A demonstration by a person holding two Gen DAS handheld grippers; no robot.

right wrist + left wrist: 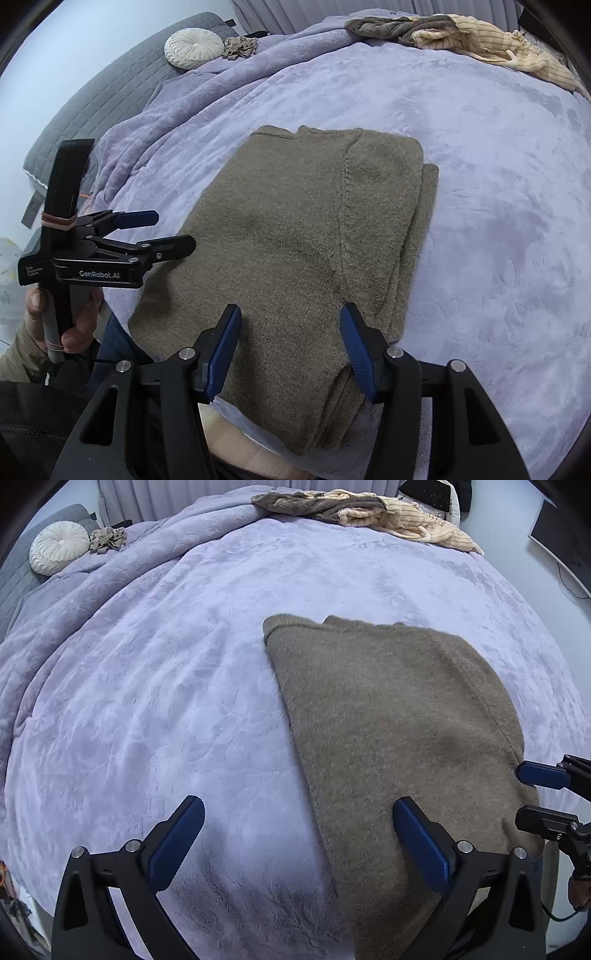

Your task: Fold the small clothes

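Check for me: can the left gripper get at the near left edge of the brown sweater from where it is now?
Probably yes. The left gripper is open, holds nothing, and hovers right over that edge of the brown sweater. Only bare purple blanket lies beside it, and the right gripper sits further right.

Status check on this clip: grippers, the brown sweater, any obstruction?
Left gripper open, holding nothing. Right gripper open over the brown sweater. Sweater lies folded on the purple blanket. Nothing in the way.
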